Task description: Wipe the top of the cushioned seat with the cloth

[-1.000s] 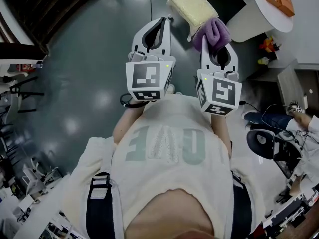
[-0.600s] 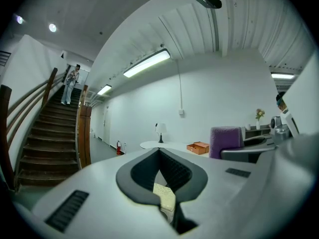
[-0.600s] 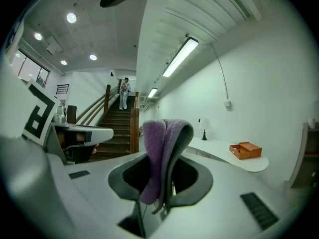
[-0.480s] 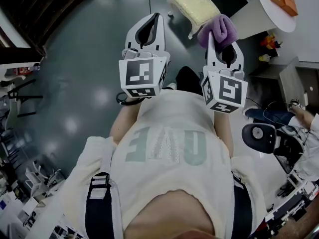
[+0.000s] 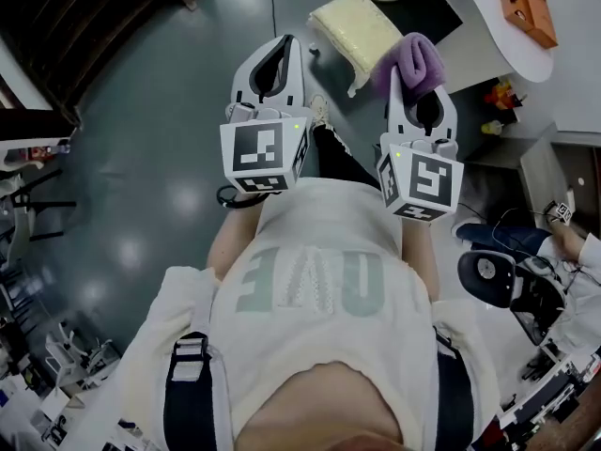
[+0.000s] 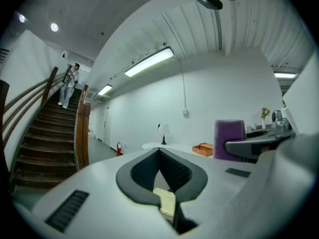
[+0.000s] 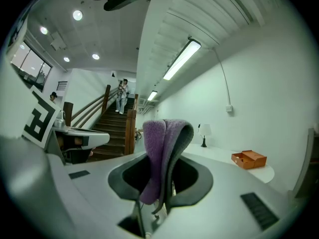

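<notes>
The purple cloth (image 5: 420,56) is clamped in the right tool (image 5: 419,97), seen just beside the cushioned seat (image 5: 355,19); the left tool (image 5: 285,45) is closed, empty.

The head view looks steeply down on the left tool (image 5: 284,45) and right tool (image 5: 413,69); both tool views face level, sharing the staircase (image 6: 42,138) and orange box (image 6: 203,149).
</notes>
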A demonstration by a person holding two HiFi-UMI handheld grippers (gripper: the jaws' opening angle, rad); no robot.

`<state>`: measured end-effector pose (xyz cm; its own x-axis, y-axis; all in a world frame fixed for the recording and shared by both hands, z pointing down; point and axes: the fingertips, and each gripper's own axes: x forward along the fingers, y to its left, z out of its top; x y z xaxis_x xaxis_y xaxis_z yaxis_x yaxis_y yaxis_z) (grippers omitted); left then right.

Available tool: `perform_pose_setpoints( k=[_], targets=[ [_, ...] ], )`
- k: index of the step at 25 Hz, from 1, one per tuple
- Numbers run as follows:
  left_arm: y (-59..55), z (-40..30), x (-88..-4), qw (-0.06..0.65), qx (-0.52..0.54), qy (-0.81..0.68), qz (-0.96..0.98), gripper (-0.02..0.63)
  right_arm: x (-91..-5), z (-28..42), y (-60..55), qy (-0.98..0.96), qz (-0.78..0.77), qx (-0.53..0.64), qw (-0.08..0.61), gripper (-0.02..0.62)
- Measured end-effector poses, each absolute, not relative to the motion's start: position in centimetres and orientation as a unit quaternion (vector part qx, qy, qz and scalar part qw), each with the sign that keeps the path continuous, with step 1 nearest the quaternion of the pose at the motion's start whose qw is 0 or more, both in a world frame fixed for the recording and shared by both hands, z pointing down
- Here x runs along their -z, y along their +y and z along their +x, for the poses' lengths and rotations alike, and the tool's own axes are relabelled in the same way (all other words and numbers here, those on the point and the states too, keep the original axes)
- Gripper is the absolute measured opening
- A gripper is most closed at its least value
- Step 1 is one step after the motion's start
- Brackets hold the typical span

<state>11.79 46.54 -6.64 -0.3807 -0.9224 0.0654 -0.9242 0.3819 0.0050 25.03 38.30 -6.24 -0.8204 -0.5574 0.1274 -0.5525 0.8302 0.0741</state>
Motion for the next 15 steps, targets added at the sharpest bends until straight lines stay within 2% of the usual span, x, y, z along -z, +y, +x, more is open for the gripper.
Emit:
perform_pose_setpoints(
  k=[5, 15],
  targets=[
    [42.4, 8.6, 7.9, 0.011, -0.022, -0.832, 0.554, 0.006, 6.0, 20.2, 33.9, -0.959, 0.272, 0.007, 0.074, 0.095],
    [30.5, -4.7, 12.3, -0.011, -0.011, -0.841, 0.541, 0.006, 9.5, 5.8, 22.4, -0.970, 0.236, 0.012, 0.057, 0.095]
  ],
)
